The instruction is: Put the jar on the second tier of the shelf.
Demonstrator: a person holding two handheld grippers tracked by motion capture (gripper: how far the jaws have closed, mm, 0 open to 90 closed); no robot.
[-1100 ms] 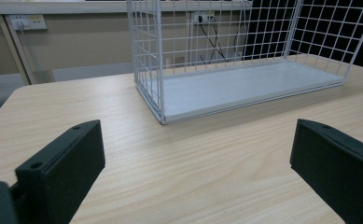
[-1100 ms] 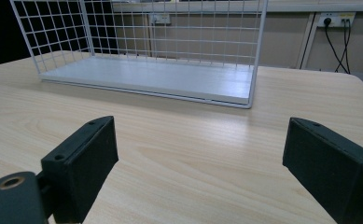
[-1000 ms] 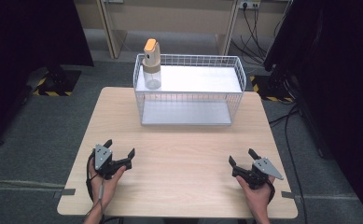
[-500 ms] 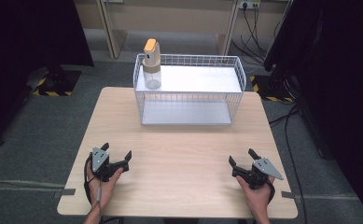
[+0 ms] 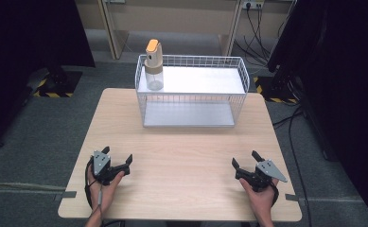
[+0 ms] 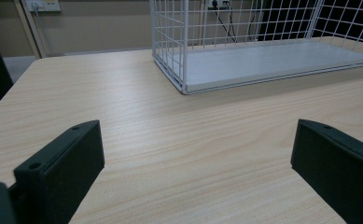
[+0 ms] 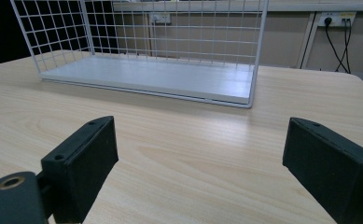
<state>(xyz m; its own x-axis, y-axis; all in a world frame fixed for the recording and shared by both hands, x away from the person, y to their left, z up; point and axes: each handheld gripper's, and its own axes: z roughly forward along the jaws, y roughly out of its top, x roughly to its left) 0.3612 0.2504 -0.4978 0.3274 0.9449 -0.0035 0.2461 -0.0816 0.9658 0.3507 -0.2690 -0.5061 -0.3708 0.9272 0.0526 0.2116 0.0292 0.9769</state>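
Step in hand: start of the work, by the look of it; nothing grasped, both grippers resting low at the near edge of the bench (image 5: 181, 156).
Spray bottle (image 5: 153, 66): clear body, orange cap, upright in the far left corner of the white wire basket (image 5: 193, 124), well apart from both grippers.
Wire basket: at the far middle of the bench, white floor panel otherwise bare; seen ahead in both gripper views (image 6: 263, 60) (image 7: 151, 77).
Left gripper (image 5: 117, 162): released, jaws spread wide, holding nothing; bare wood between the jaws in the left gripper view (image 6: 195, 154).
Right gripper (image 5: 245, 161): released as well, jaws wide apart, nothing between them in the right gripper view (image 7: 200, 163).
Left hand (image 5: 103, 187): at the near left corner, forearm coming in from the bench edge, gripper angled forward and inward toward the basket.
Right hand (image 5: 259, 194): at the near right corner, mirrored pose, gripper angled forward and inward.
Next move, as a judgement: a long forward reach by the left gripper, the nearer one, rising over the basket rim and coming down around the bottle's body; jaws already wide enough, care needed to clear the wire wall beside the bottle.
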